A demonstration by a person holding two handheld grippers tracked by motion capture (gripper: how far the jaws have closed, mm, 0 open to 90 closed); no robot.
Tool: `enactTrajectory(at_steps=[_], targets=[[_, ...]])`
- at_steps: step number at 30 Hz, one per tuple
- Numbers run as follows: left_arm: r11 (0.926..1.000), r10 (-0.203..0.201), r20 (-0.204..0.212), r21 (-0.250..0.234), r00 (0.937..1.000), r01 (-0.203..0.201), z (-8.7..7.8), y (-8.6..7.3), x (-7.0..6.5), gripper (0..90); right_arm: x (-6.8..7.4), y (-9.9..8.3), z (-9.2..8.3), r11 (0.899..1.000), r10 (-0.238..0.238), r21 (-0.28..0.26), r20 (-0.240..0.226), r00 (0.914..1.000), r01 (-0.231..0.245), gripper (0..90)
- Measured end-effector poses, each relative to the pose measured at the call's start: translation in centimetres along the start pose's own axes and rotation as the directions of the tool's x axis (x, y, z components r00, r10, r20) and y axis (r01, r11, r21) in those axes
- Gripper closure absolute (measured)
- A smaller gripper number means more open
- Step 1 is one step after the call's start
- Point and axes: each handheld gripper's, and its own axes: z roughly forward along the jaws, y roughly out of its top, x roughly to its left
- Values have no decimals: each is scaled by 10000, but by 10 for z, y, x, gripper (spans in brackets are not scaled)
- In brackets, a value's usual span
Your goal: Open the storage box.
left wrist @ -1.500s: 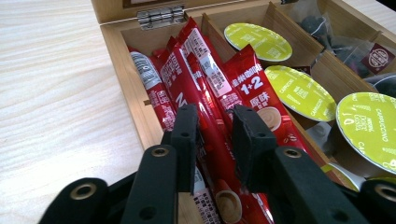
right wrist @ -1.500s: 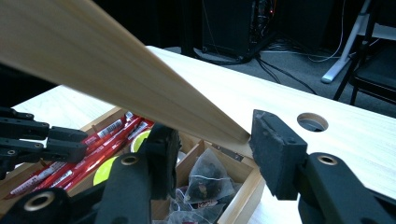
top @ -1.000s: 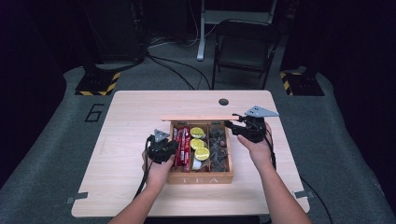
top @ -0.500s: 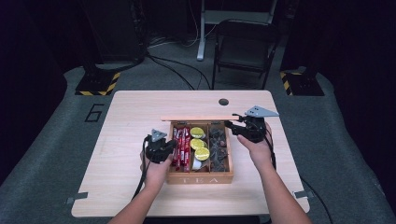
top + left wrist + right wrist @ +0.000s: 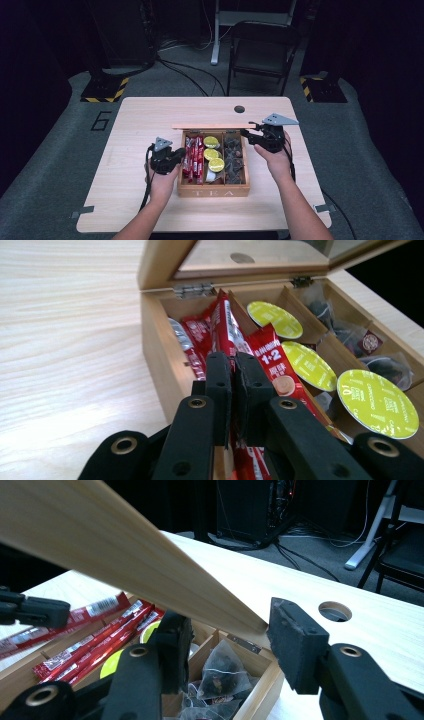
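High view: we see the wooden tea box (image 5: 214,190) in the middle of the table (image 5: 135,125), lid (image 5: 212,126) up at the box's far edge. Left gripper (image 5: 176,156) sits at the box's left wall, over the red sachets (image 5: 194,159) in the leftmost compartment. Right gripper (image 5: 247,135) is at the box's far right corner, at the lid. Yellow-green capsules (image 5: 216,164) fill the middle compartment, dark tea bags (image 5: 233,159) the right one. Left gripper view: jaws of the left gripper (image 5: 233,371) have just closed, pads nearly touching, pinching a red sachet (image 5: 226,322) at the box's left compartment. Capsules (image 5: 377,403) lie to the right of it. Right gripper view: right gripper (image 5: 227,637) has its jaws set narrow on either side of the lid (image 5: 100,545) edge; we can't tell if both pads press it. Tea bags (image 5: 220,672) lie below in the box.
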Motion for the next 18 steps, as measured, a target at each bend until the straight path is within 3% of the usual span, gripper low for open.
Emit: enactTrajectory(at_steps=[10, 18], targets=[[9999, 77, -77, -123, 9999, -78, -16, 6, 12, 854, 0, 0, 0, 10000, 64, -13, -22, 10000, -64, 520], [9997, 79, -393, -213, 9992, -87, -25, 7, 22, 854, 0, 0, 0, 10000, 73, -16, -19, 10000, -73, 520]])
